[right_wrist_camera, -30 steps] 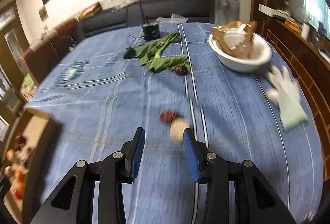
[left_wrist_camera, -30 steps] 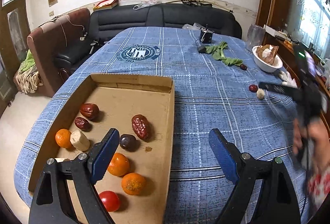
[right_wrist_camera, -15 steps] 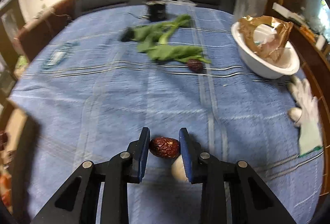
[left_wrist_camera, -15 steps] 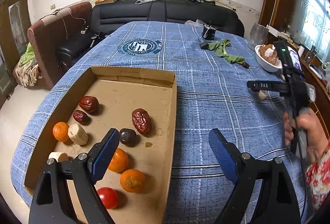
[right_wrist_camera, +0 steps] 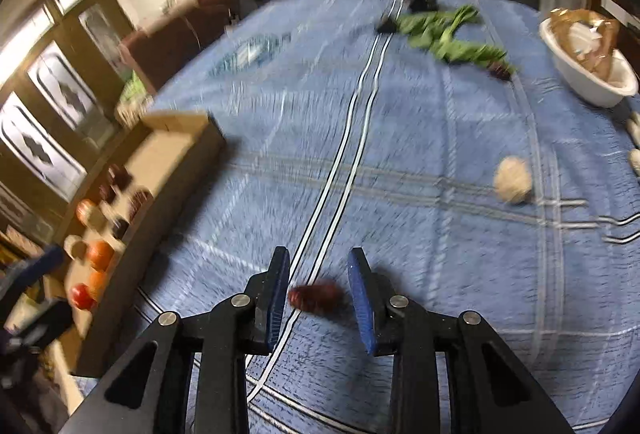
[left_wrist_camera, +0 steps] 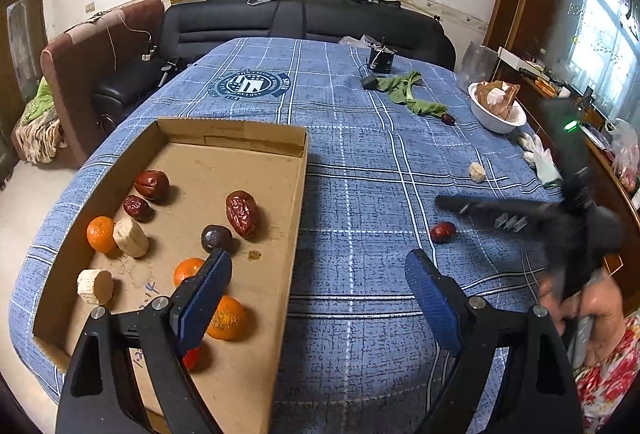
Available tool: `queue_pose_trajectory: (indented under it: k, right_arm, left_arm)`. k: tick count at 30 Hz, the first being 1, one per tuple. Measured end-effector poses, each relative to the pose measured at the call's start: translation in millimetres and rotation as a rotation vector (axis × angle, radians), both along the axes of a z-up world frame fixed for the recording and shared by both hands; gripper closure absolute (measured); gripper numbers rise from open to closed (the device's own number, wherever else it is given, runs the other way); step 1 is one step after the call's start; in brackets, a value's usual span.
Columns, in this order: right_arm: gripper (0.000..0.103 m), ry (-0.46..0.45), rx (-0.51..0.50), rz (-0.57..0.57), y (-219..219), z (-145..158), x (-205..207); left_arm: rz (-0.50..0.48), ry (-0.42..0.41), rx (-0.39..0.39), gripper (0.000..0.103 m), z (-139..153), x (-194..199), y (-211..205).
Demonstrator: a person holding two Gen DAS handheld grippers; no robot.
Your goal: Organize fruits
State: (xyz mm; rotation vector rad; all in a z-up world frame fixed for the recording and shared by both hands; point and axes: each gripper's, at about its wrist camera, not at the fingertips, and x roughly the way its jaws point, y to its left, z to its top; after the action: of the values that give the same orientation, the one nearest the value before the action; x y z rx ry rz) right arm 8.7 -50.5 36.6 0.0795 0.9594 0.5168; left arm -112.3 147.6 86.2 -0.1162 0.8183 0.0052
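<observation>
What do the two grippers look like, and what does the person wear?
Both the left gripper and the right gripper have black angular frames, silver rivets and flat blue ribbed pads on the jaws. The sleeve is white with a red floral print.

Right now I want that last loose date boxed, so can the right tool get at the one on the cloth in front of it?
Probably yes: the date lies between the right tool's parted pads, which have just been opening, with nothing blocking it.
</observation>
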Motion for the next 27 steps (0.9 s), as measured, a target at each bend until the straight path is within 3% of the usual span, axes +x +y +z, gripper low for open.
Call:
queue_pose_trajectory:
  k: [4,8,16,18,19,20,27]
  right_arm:
    - [0.061,-0.072,-0.035,-0.151,-39.7,16.5,17.0]
    - [0.061,-0.094,-0.112,-0.252,-59.2,9.5,38.4]
    - [0.061,-0.036,-0.232,-0.282,-44.2,-23.1,72.3]
    - [0.062,-0.058,-0.256,-0.285,-40.3,-24.9,72.0]
    - [0.065,-0.061,-0.254,-0.289,-41.2,-24.5,70.0]
    - [0.074,-0.060,-0.244,-0.287,-42.8,-23.9,67.5]
    - [0.074,-0.046,-0.158,-0.286,-62.4,-16.2,32.6]
  left_arm:
    - [-0.015,0.011,-0.011,0.015,-3.7,6.1,-4.7]
    - [-0.036,0.035,-0.023,0.015,-10.0,11.3,-10.4]
    - [-0.065,0.073,-0.020,0.015,-20.0,20.6,-21.3]
    - [-0.077,0.080,-0.015,0.015,-22.4,24.4,-25.5]
    - [-0.085,0.084,-0.014,0.015,-24.2,26.3,-28.1]
    - [-0.091,0.089,-0.014,0.015,-25.8,27.9,-30.2]
    - [-0.166,0.119,-0.029,0.015,-34.6,44.5,-55.2]
